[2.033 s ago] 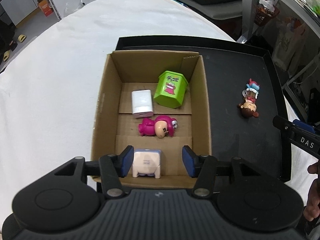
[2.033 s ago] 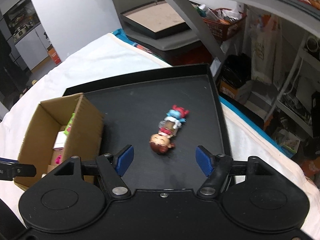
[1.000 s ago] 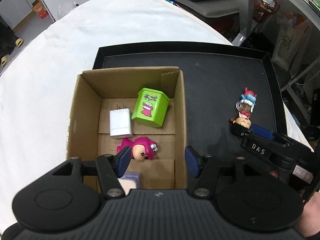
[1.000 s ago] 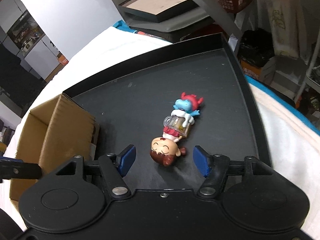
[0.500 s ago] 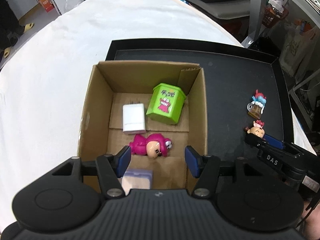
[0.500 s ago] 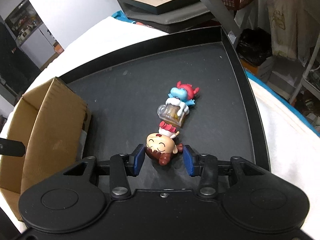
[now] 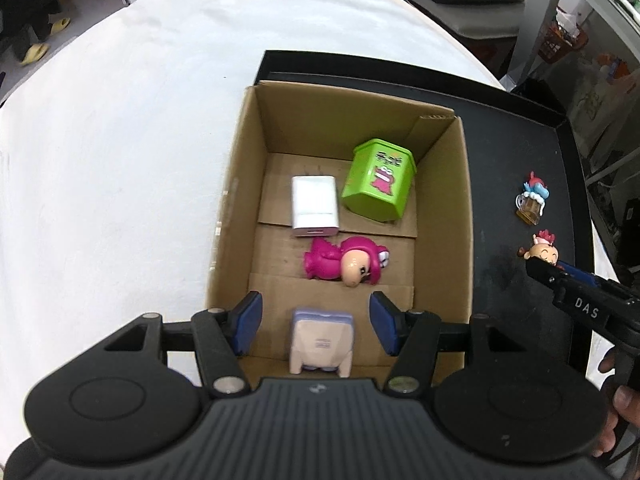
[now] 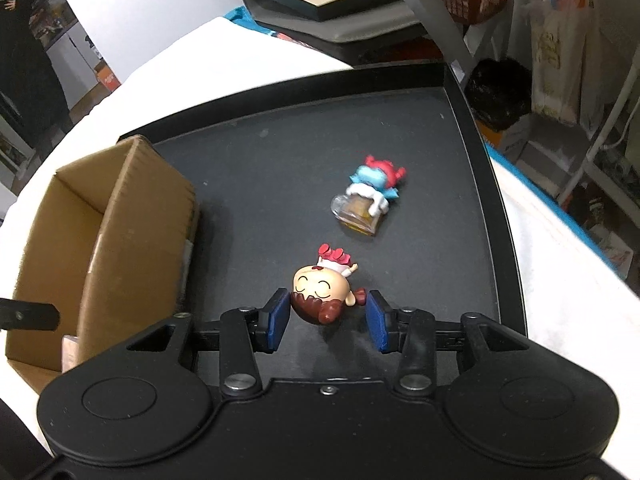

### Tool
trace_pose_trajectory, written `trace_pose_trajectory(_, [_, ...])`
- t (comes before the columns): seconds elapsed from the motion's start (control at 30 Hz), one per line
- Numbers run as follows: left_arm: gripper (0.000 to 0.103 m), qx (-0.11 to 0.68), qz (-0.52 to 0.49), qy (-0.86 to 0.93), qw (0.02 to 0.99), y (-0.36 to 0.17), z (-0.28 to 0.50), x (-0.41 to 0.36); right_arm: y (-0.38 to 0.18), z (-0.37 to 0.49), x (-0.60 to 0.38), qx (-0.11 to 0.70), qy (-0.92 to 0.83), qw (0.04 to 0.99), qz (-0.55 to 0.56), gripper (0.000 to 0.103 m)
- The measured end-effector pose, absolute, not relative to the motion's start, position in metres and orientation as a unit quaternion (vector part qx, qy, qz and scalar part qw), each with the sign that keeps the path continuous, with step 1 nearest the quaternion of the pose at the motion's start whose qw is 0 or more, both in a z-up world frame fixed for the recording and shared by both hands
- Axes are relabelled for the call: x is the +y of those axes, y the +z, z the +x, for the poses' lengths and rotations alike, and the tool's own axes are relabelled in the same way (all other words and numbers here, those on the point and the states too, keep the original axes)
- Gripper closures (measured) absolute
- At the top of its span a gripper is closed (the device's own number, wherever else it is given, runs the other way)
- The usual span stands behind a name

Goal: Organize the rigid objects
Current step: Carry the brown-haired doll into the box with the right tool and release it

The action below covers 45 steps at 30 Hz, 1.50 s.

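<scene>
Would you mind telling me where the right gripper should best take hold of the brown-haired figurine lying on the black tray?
Grip the brown-haired figurine across its round head, coming from the near side along the black tray. It lies on its back with the head, its widest part, toward the right gripper, whose open pads already flank it. The slim body and red feet point away, offering less purchase.

The cardboard box (image 7: 236, 184) sits on a black tray (image 7: 516, 128). Inside the box lie a green tub (image 7: 378, 191), a white block (image 7: 314, 206), a pink figure (image 7: 344, 263) and a pale toy (image 7: 322, 340). Right of the box lie a mug figure (image 7: 531, 203) and a brown-haired doll (image 7: 541, 253).
</scene>
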<state>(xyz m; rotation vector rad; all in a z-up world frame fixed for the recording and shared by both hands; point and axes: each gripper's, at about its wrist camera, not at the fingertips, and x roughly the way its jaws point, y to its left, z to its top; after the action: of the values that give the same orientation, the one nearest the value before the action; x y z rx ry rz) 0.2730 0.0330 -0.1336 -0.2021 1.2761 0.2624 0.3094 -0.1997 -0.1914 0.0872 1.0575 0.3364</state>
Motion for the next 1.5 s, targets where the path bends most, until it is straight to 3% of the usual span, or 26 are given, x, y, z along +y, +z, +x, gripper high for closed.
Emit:
trace_pose_trajectory(0.67, [0.045,0.572,-0.16,0.106,0.798,-0.124,0.246,0.093,-0.113,0.302,-0.12,0.464,0.179,0.867,-0.012,0.062])
trace_pose_trajectory(1.13, [0.046,0.58,-0.186,0.079,0.789,-0.149,0.239,0.108,-0.113,0.289,-0.051,0.486,0.212,0.847,-0.047,0.062])
trace_pose_trajectory(1.27, [0.051,0.577,-0.192,0.075,0.79,-0.154,0.237,0.113,-0.117,0.287,-0.031,0.491,0.222,0.841,-0.058,0.062])
trace_pose_trajectory(1.4, [0.067,0.578,-0.202,0.072,0.787,-0.157,0.237,0.117,-0.12,0.286,-0.013,0.491,0.235,0.836,-0.067,0.062])
trace_pose_trajectory(1.5, [0.076,0.577,-0.206,0.071,0.787,-0.158,0.238,0.118,-0.119,0.285,-0.005,0.488,0.238,0.836,-0.08,0.055])
